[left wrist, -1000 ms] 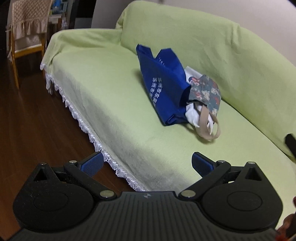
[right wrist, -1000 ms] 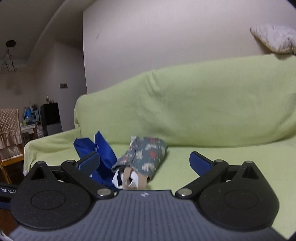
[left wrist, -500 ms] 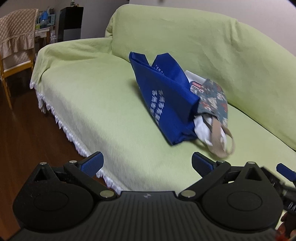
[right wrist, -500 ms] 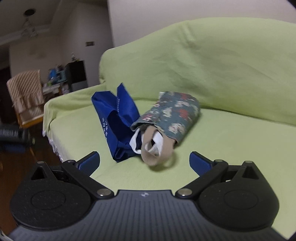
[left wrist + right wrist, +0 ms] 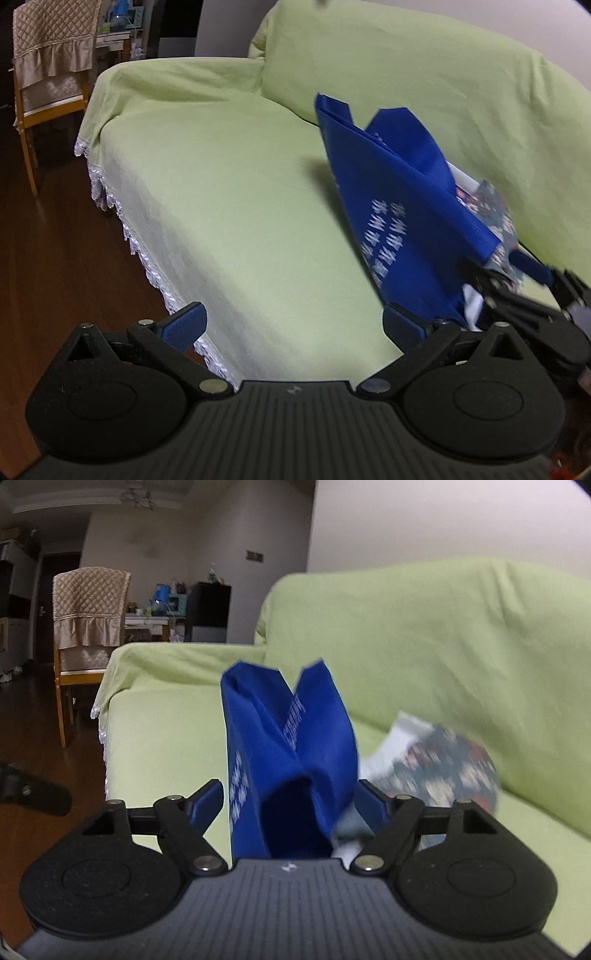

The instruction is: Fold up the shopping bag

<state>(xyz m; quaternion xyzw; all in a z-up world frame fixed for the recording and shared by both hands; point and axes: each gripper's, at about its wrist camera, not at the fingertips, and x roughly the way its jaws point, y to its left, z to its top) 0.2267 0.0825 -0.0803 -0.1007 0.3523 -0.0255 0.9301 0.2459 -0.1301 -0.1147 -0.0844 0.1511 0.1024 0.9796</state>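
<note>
Right wrist view puts your right tongs point(image 5: 290, 805) straddling the near, open end of the blue shopping bag point(image 5: 288, 746), the blades spread wide with the fabric between them and nothing pinched yet. The bag lies on the seat of the green-covered sofa point(image 5: 424, 635), its far end standing up in two stiff peaks. To grip well, I would bring the blades onto a single edge of the mouth rather than bunching both walls, and close only once the cloth sits deep between the pads.

The left tongs point(image 5: 293, 326) are also spread and empty, low over the near edge of the seat, just left of the bag point(image 5: 391, 206); the right blade is close to the blue cloth, though I cannot tell if it touches. Use that side to pin or pull the opposite edge flat once the right has hold.

The bag looks like stiff non-woven fabric, matte, holding sharp creases, with white printed characters on its side. Tucked against its right side is a softer patterned pouch point(image 5: 454, 760) with something white point(image 5: 402, 727) beside it; these are blurred. They may drag along, so lift the blue bag clear first. The sofa cover is soft, with a white lace fringe point(image 5: 147, 254) along the front.
</note>
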